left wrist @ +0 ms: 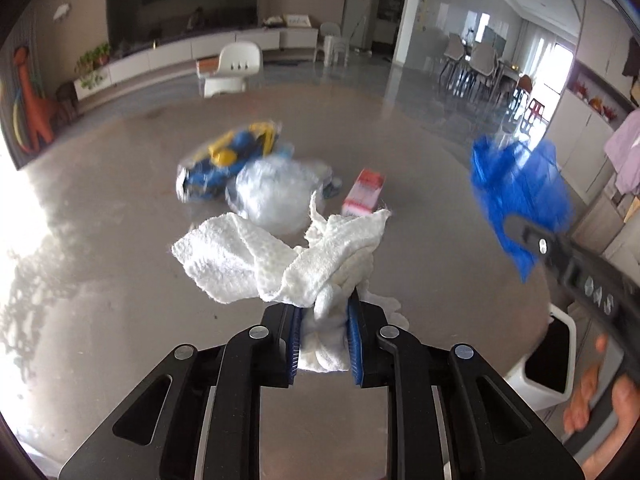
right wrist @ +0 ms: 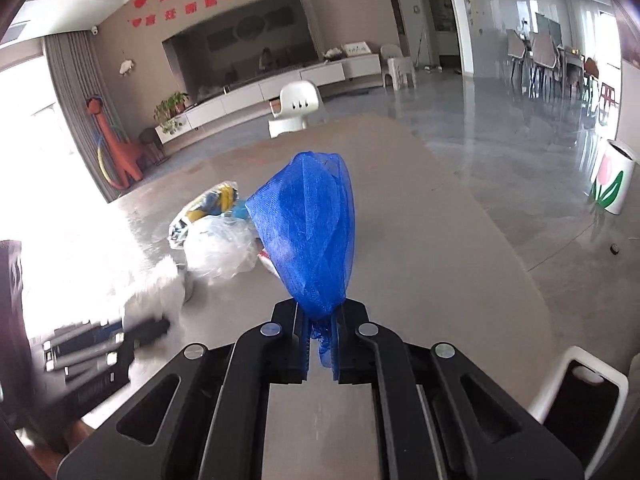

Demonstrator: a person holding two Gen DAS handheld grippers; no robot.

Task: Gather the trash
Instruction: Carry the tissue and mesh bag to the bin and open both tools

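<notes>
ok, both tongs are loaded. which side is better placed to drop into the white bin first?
Right, probably. The right tongs hold the blue mesh with the white bin just to their lower right. The left tongs, clamped on the white paper towel, sit farther from it.

White paper towel (left wrist: pixel 280 260), all crumpled and twisted, is pinched at one end and held up off the table. Blue mesh bag (right wrist: pixel 312 232), bunched into a teardrop, stands upright from its pinched neck. Still lying on the table: a blue-and-yellow wrapper (left wrist: pixel 228 164), a clear plastic bag (left wrist: pixel 272 192) touching it, and a small red-and-white box (left wrist: pixel 364 192) just beside.
</notes>
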